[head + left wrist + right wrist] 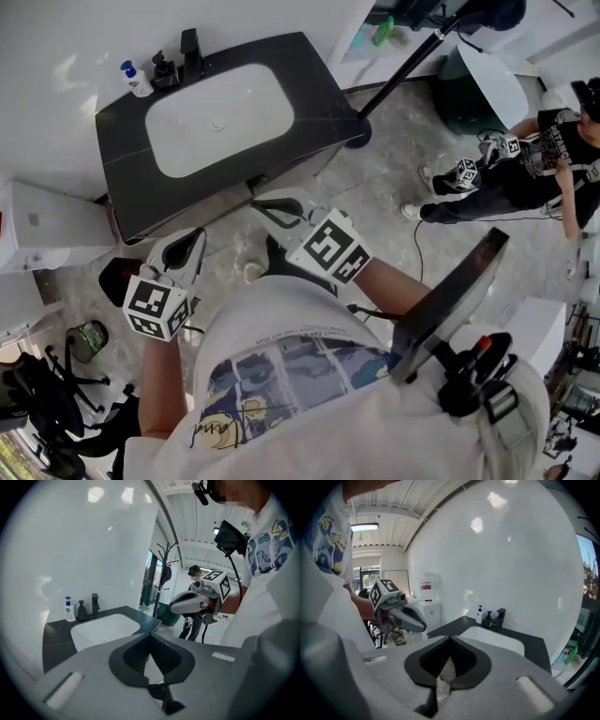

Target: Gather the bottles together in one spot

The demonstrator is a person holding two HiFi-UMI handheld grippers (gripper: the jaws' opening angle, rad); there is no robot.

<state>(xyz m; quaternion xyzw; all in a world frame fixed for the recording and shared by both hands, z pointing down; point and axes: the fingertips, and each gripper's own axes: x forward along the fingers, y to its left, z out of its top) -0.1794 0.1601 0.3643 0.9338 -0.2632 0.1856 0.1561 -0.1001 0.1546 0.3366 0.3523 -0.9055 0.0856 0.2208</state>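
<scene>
Pump bottle (138, 80) and dark bottle (165, 71) are stood upright, axes vertical, upper left. Left gripper (150, 638) and right gripper (450, 641) fingers are pressed together, empty.

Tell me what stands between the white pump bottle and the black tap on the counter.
A small dark pump bottle stands between the white pump bottle and the tap. The head view shows it, as do both gripper views.

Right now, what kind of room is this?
Probably a bathroom or washroom: a white sink set in a black counter, a black tap, and a pump bottle beside it.
</scene>
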